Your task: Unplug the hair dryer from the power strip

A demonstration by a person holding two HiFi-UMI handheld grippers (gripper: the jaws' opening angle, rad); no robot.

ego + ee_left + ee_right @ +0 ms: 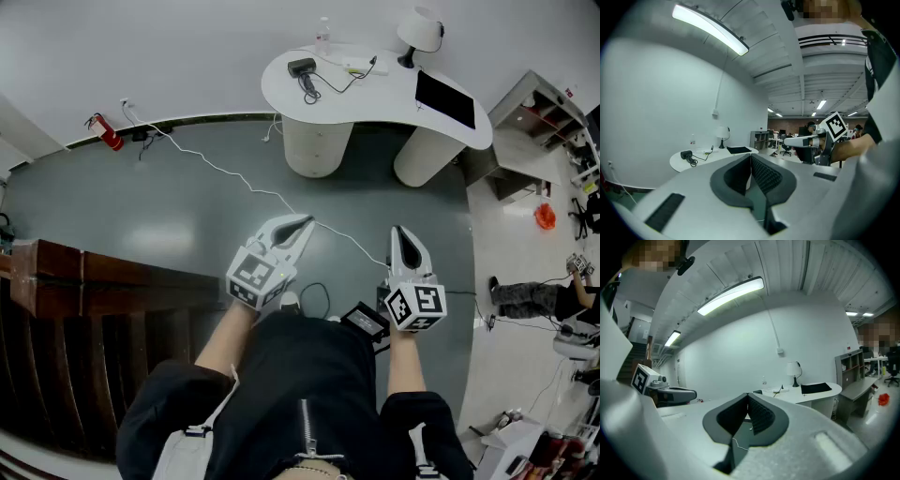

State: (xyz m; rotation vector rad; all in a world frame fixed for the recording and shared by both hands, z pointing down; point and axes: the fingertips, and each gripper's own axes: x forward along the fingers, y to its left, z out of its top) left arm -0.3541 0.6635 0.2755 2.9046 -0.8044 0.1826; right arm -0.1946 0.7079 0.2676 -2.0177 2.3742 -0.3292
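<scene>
The black hair dryer [303, 67] lies on the white curved desk [281, 84] across the room, its cord running to a white power strip [359, 67]. In the left gripper view the hair dryer [686, 154] shows small on the far desk [705, 161]. My left gripper [302, 223] and right gripper [401, 232] are held side by side in front of me, well short of the desk. Both are shut and hold nothing. The left gripper [751, 157] points toward the desk, and so does the right gripper [748, 397].
On the desk stand a bottle [323, 33], a lamp [419, 28] and a black mat [444, 98]. A white cable [244, 183] crosses the grey floor. A wooden railing [84, 281] is at left, shelves [548, 112] and a person [544, 295] at right. A black device [366, 322] lies by my feet.
</scene>
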